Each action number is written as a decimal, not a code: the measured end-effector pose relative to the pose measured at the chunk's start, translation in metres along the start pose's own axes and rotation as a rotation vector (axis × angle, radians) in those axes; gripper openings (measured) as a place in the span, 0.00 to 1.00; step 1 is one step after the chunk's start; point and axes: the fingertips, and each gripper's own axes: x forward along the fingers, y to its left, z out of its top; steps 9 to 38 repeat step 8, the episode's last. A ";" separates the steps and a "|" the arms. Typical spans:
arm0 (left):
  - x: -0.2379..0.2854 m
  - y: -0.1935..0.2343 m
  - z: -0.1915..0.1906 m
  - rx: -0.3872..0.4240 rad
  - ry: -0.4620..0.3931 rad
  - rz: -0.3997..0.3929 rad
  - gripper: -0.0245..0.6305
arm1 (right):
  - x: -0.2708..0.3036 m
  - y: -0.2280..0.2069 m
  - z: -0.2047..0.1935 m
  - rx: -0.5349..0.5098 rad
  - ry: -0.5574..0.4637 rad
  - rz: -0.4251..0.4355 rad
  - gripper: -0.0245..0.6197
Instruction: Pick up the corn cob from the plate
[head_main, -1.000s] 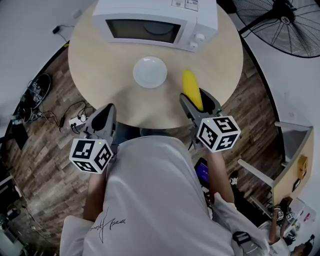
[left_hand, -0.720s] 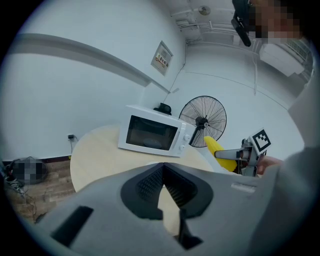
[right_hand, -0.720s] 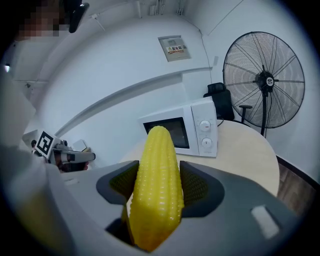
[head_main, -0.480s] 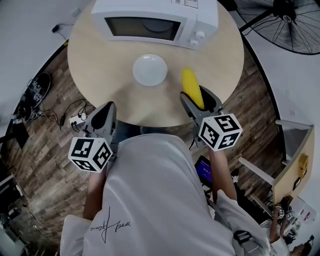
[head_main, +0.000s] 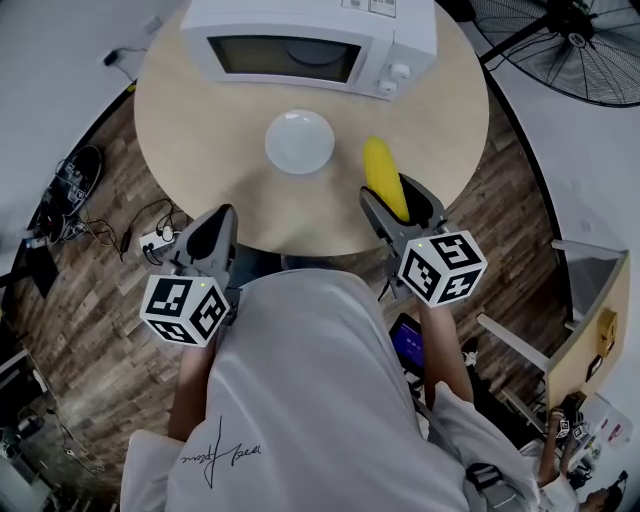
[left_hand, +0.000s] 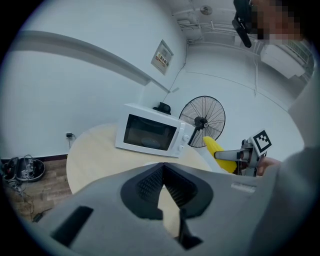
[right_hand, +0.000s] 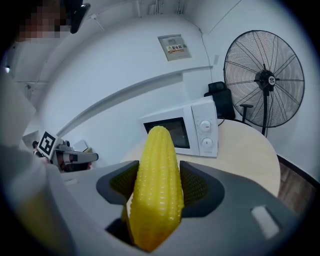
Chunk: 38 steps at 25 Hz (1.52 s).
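Holding corn cob (head_main: 383, 178) clamped in right gripper (head_main: 392, 205), clear of bare plate (head_main: 300, 142), just to its right above table (head_main: 200, 130) | keeping left gripper (head_main: 210, 236) closed on nothing at near table edge | barely shifted in last second | judged: pick-up done.

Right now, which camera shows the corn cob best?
The right gripper view: the corn cob fills the centre, clamped between the jaws, with its kernels sharp. The head view shows it from above, smaller and partly hidden in the jaws. The left gripper view shows it small and far off, from the side.
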 end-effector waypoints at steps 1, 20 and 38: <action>0.001 -0.001 0.000 0.000 0.002 -0.003 0.03 | 0.000 0.000 0.000 0.001 0.001 0.001 0.46; 0.005 -0.007 -0.004 -0.001 0.014 -0.022 0.03 | -0.001 0.000 -0.003 0.010 0.007 0.002 0.45; 0.005 -0.007 -0.004 -0.001 0.014 -0.022 0.03 | -0.001 0.000 -0.003 0.010 0.007 0.002 0.45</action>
